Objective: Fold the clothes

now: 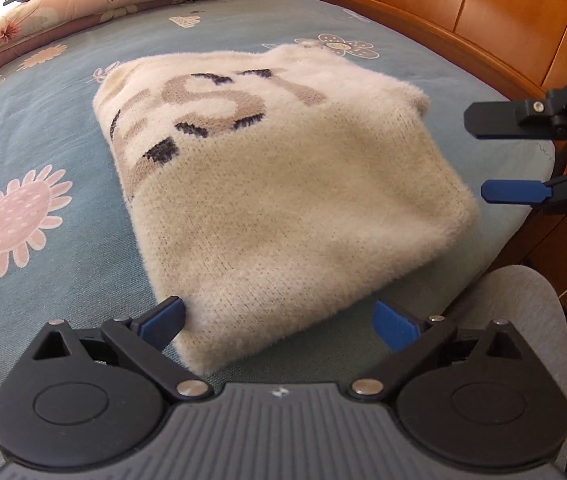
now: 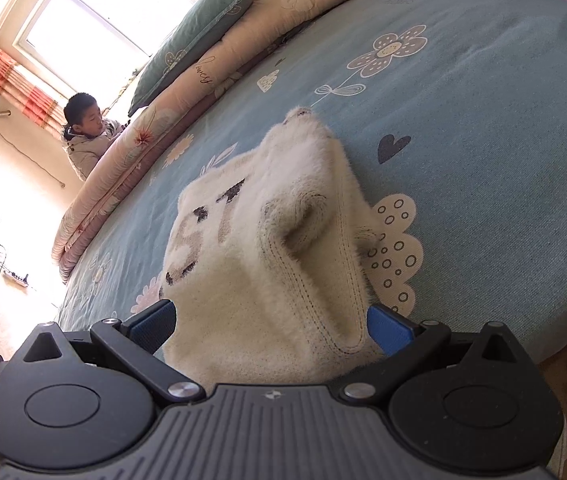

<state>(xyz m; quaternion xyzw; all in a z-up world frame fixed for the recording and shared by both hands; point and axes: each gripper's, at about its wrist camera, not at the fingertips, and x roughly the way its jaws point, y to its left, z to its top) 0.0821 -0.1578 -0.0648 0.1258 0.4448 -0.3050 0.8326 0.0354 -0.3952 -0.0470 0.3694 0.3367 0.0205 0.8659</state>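
Note:
A cream fuzzy sweater (image 1: 275, 196) with tan and navy lettering lies folded into a thick rectangle on the blue floral bed sheet (image 1: 43, 128). My left gripper (image 1: 279, 322) is open, its blue-padded fingers spread on either side of the sweater's near corner, holding nothing. My right gripper (image 1: 491, 156) shows at the right of the left wrist view, open, just off the sweater's right edge. In the right wrist view the right gripper (image 2: 271, 326) is open around the sweater's near end (image 2: 267, 280), where a stitched seam and a folded sleeve show.
Folded quilts and pillows (image 1: 95, 4) lie along the far side of the bed. An orange wooden headboard (image 1: 463, 12) curves along the right. A person (image 2: 87, 132) sits beyond the bed near a window. My grey-trousered knee (image 1: 523, 320) is at the bed's edge.

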